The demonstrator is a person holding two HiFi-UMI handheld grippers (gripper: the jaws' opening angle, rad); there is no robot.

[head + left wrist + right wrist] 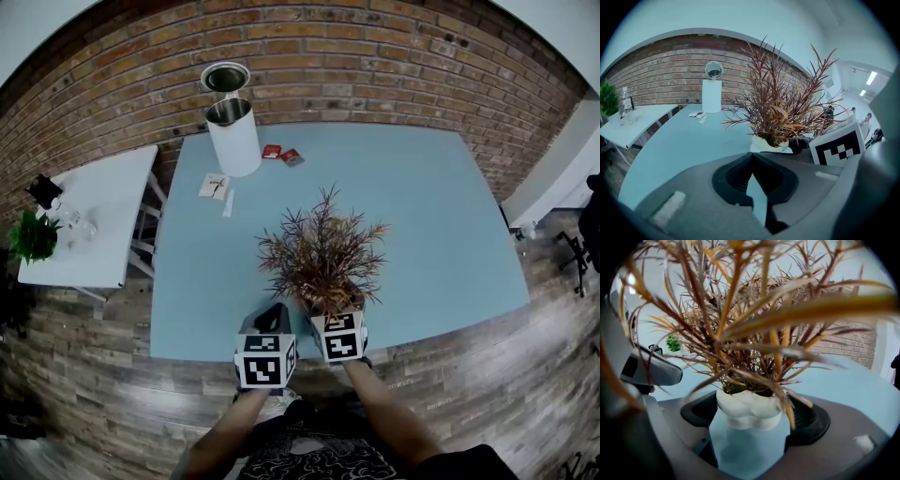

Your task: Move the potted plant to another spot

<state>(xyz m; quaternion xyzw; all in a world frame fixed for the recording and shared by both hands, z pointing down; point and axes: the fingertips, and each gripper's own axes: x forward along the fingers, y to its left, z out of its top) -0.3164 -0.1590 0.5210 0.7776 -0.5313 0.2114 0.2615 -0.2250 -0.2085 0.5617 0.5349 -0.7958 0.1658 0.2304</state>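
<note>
- A broad blue table (450, 216) stood against a brick wall (375, 56). Most of its top lay bare, with open room to the right of and behind the plant.
- A white side table (103, 216) stood apart from the blue table's left edge and carried a small green plant (33, 236).
- A white cylindrical bin (232, 131), its round lid tipped up, occupied the far-left part of the blue table, well apart from the plant.
- The potted plant (323, 253), with spiky reddish-brown leaves in a white lobed pot (749, 412), stood upright near the table's front edge, roughly at its middle.
- The right gripper (751, 420) had its jaws spread wide around the pot, with a dark pad (699, 412) meeting it on either side and leaves crowding over the jaws.
- The left gripper (752, 159) hovered over the front edge just beside the right one, at the plant's left. Its jaws met at the tips and held nothing.
- Folded papers (216, 186) and red packets (281, 154) lay near the bin.
</note>
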